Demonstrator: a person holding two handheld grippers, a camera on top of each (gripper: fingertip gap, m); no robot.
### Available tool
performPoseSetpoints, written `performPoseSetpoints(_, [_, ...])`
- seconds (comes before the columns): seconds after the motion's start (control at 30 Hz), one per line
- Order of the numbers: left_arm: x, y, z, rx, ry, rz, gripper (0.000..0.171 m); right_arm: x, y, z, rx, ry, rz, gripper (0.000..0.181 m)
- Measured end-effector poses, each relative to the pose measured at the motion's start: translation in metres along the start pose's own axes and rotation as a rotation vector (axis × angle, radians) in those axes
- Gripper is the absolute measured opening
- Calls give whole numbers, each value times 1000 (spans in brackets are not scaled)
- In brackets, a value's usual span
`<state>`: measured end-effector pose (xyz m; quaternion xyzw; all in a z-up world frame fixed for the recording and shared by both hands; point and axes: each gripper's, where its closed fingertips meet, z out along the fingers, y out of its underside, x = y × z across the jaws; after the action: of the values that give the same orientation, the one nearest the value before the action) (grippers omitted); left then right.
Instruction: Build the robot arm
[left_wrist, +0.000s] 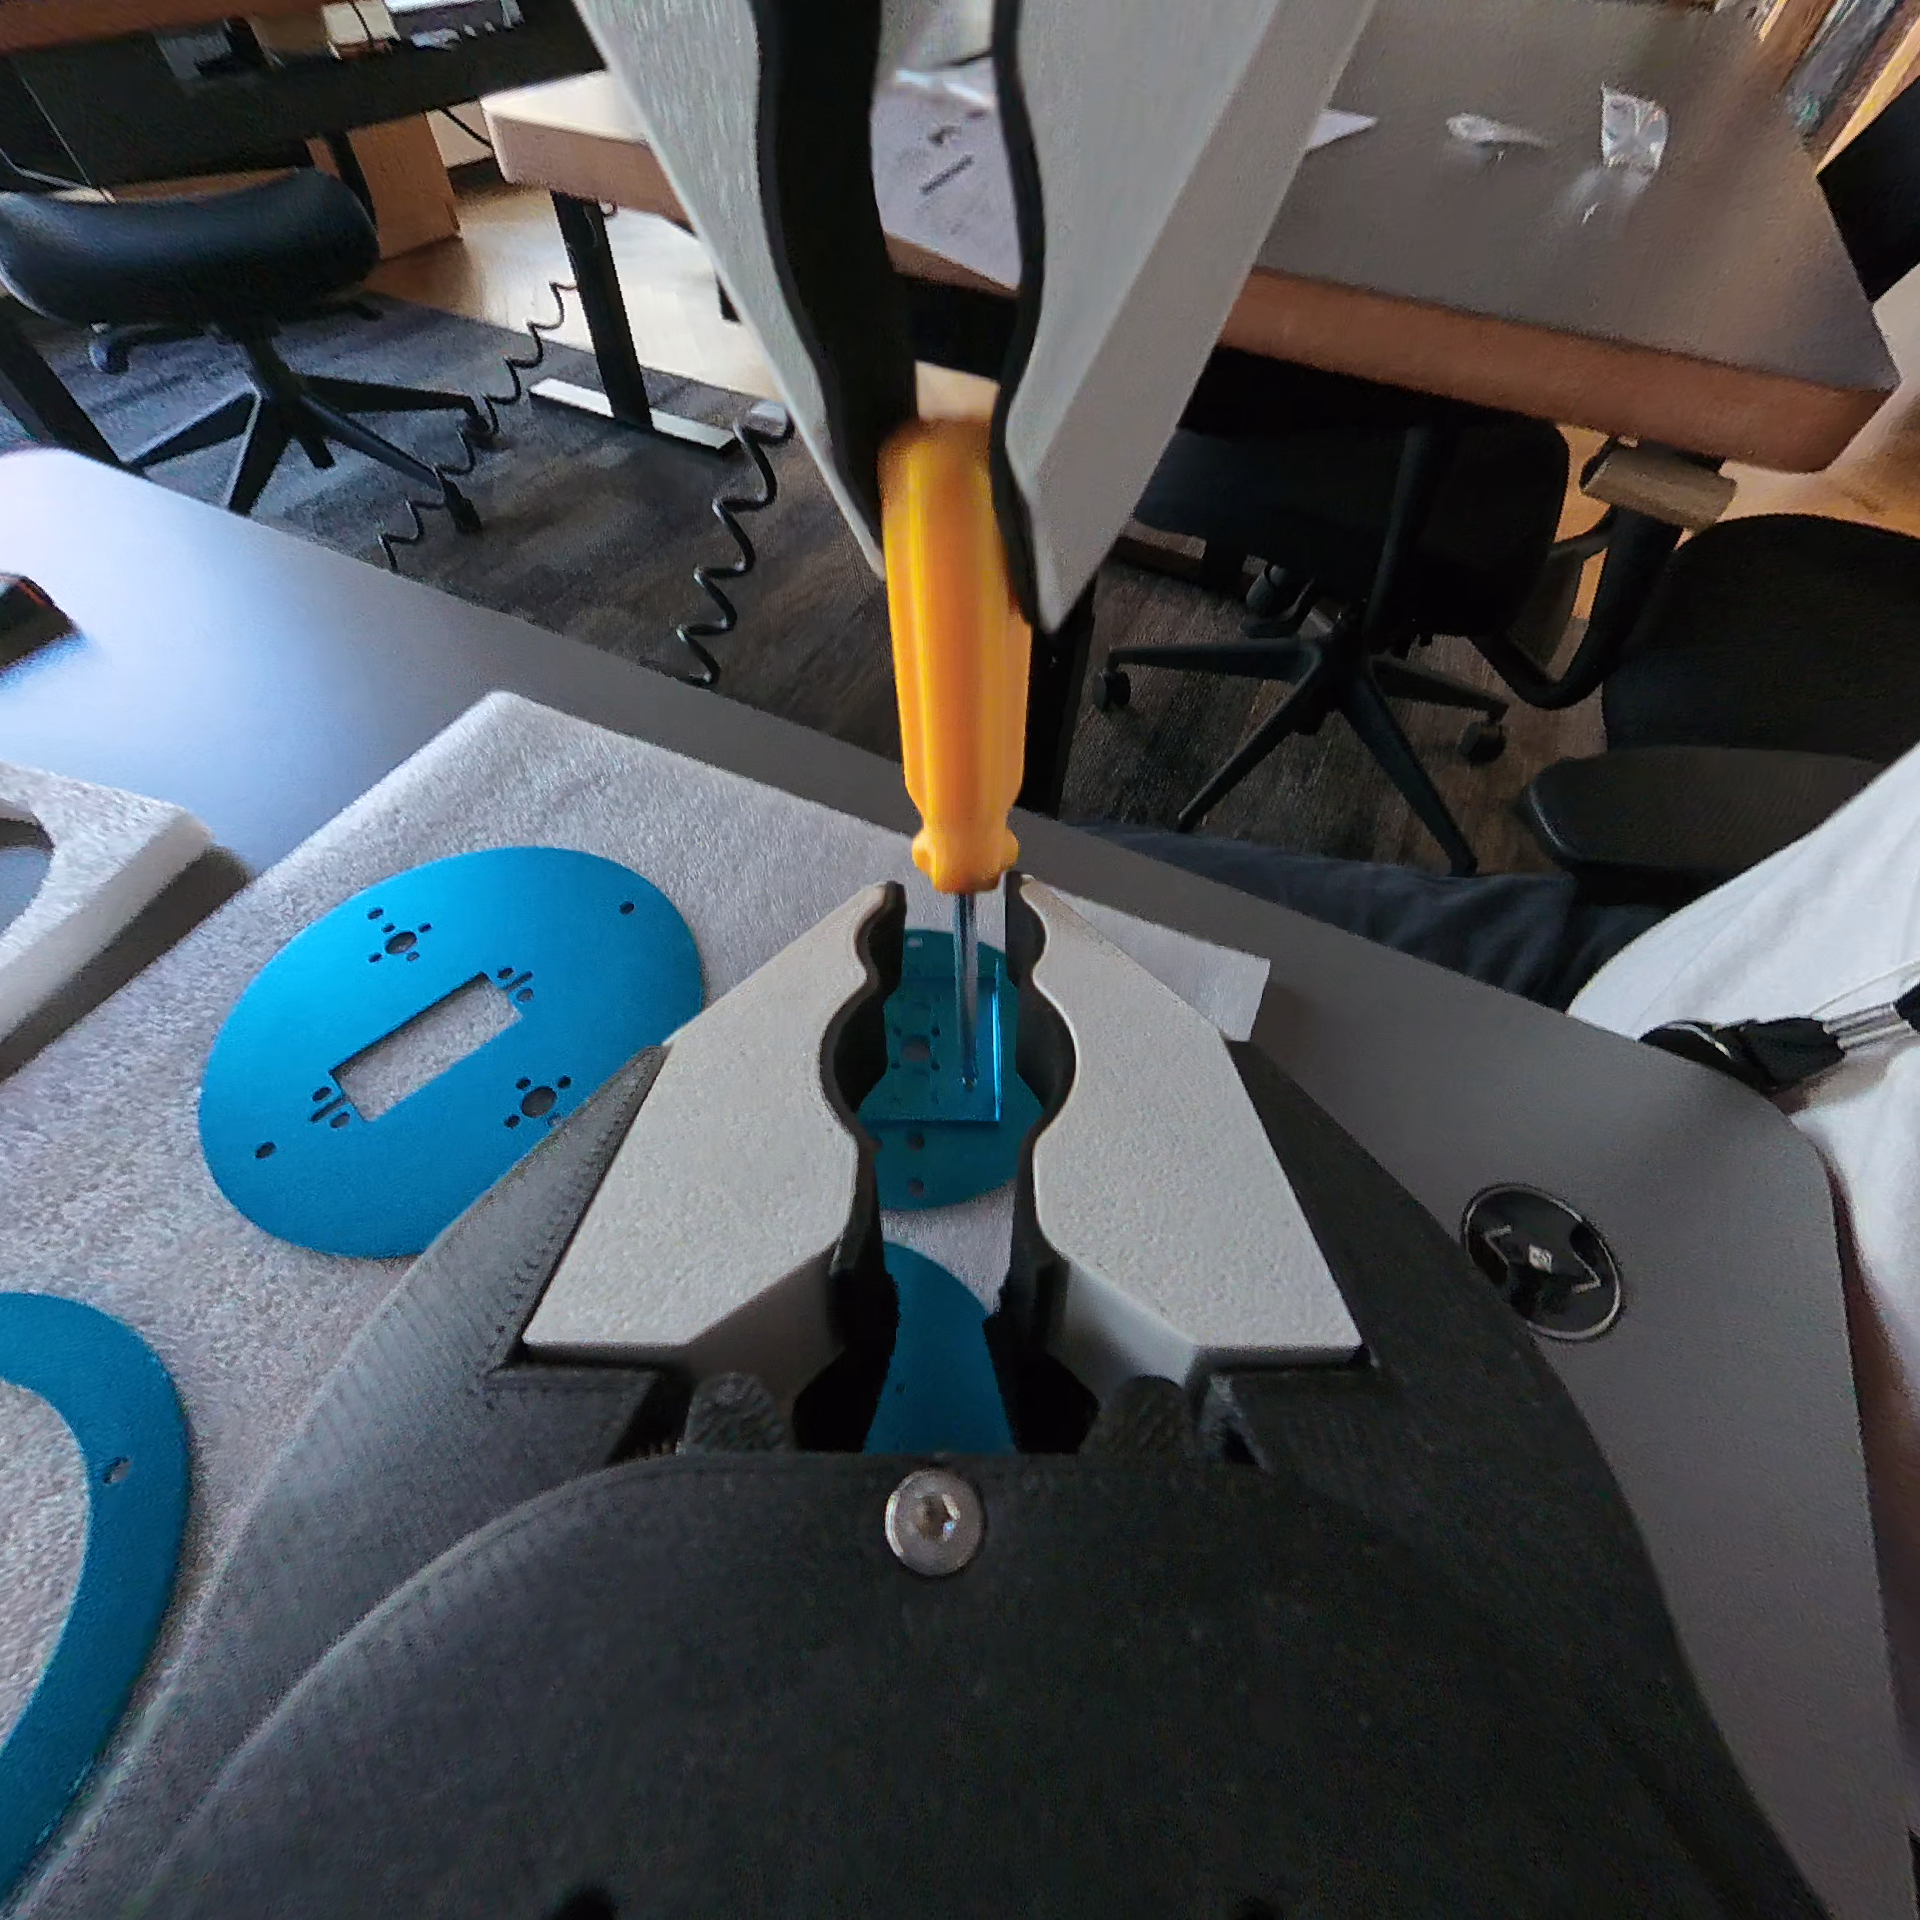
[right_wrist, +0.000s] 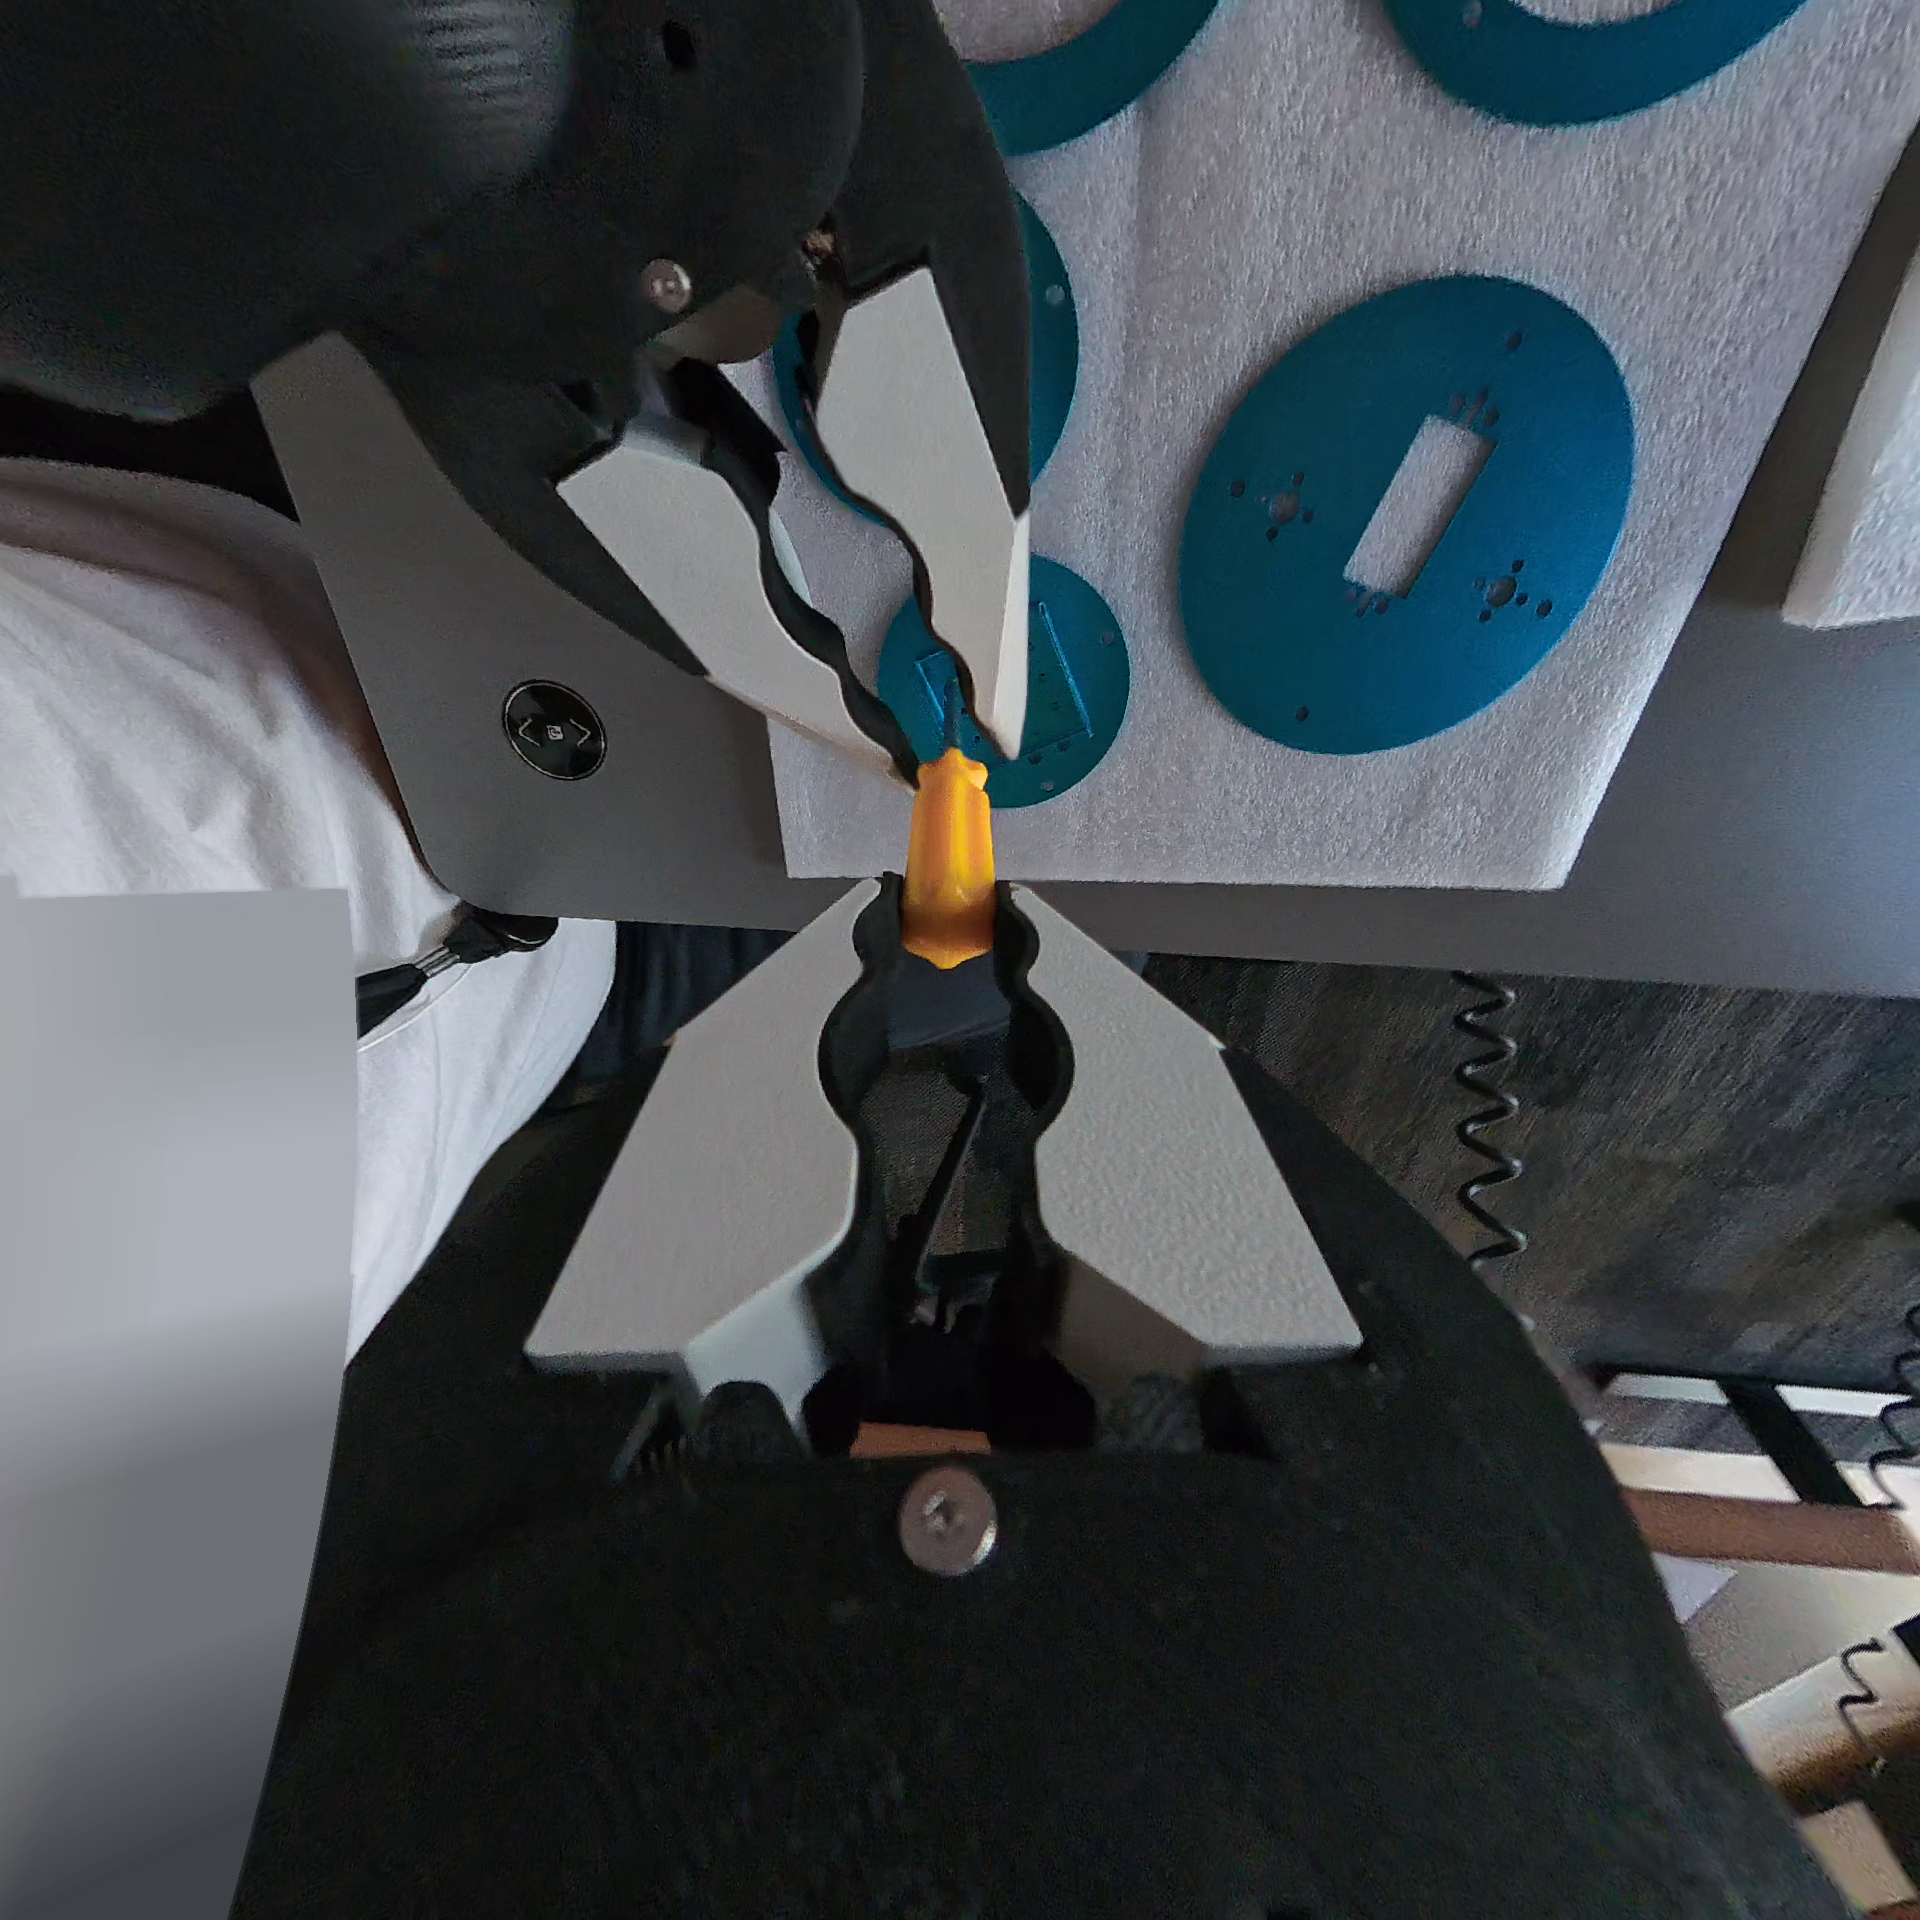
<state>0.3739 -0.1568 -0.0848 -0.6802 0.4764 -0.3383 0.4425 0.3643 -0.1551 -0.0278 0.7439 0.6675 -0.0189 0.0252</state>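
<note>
An orange-handled screwdriver (left_wrist: 961, 675) stands upright, its thin shaft resting on a small blue bracket (left_wrist: 925, 1049). The bracket sits on a small blue disc (left_wrist: 935, 1174) on a white foam sheet (left_wrist: 623, 790). My right gripper (right_wrist: 940, 888) is shut on the top of the screwdriver handle (right_wrist: 945, 862); in the left wrist view it (left_wrist: 961, 582) comes down from above. My left gripper (left_wrist: 958, 891) is low over the disc, jaws close together on either side of the bracket, with the shaft passing between its tips. It also shows in the right wrist view (right_wrist: 961, 761), over the bracket (right_wrist: 1060, 675).
A large blue disc with a rectangular slot (left_wrist: 623, 977) lies left of the small disc. A blue ring (left_wrist: 135, 1455) and another blue disc (left_wrist: 935, 1351) lie nearer. The grey table (left_wrist: 1455, 1091) has a round control button (left_wrist: 1541, 1260). A person in a white shirt (left_wrist: 1818, 935) sits at the right. Office chairs stand beyond. The left gripper's tips are roughly 6 cm from the right gripper's.
</note>
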Motion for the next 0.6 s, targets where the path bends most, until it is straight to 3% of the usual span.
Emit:
performPoseSetpoints(0.3, [4, -20, -1, 53, -11, 52, 39, 3, 1, 0, -22, -11, 94, 16])
performPoseSetpoints(0.43, [0, -36, -2, 94, -28, 39, 29, 3, -2, 0, -7, -6, 87, 18])
performPoseSetpoints(0.47, [-2, -37, -1, 94, -36, 42, 18, 3, -2, 0, -7, -5, 84, 19])
performPoseSetpoints(0.6, [0, -38, -1, 105, -20, 36, 18, 0, 0, -1, -10, -20, 12, 17])
